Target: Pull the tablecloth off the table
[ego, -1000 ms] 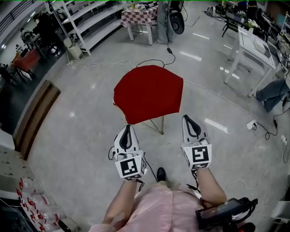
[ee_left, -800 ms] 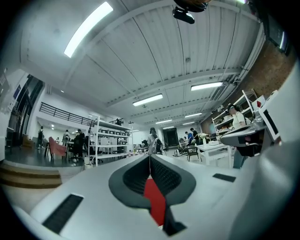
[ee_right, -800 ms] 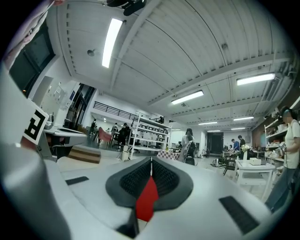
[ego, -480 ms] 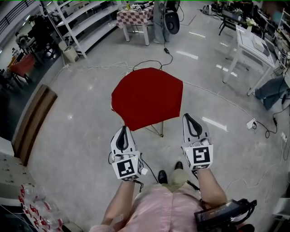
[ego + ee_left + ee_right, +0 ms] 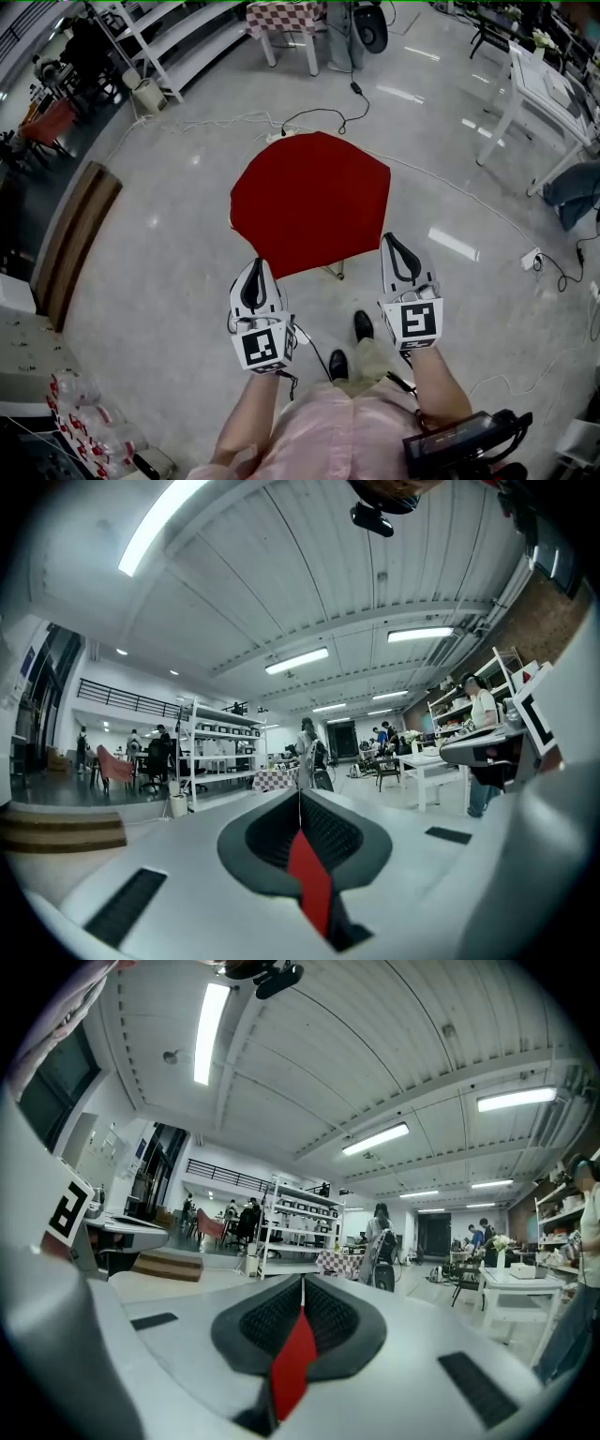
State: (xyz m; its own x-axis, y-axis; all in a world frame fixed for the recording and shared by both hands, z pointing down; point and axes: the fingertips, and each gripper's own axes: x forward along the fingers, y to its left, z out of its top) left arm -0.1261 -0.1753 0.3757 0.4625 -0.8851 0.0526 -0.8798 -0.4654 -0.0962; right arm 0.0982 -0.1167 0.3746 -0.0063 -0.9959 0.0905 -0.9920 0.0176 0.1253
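I've got the left gripper [image 5: 258, 269] and right gripper [image 5: 393, 244] each pinching the near edge of the tablecloth [image 5: 309, 197], with a cable [image 5: 323, 111] on the floor beyond. The gripper views give me only a red sliver of it, plus ceiling lights [image 5: 296, 661].

One red tablecloth [image 5: 309, 202], two grippers (left gripper [image 5: 260, 272], right gripper [image 5: 393, 247]), two shoes [image 5: 363, 324]

Pink shirt [image 5: 328, 433]; black shoes [image 5: 363, 324].

I see bare floor [image 5: 178, 253] on every side of the red tablecloth [image 5: 309, 202]. A black cable [image 5: 319, 111] loops just beyond it, and a wooden platform [image 5: 80, 239] lies well to its left.
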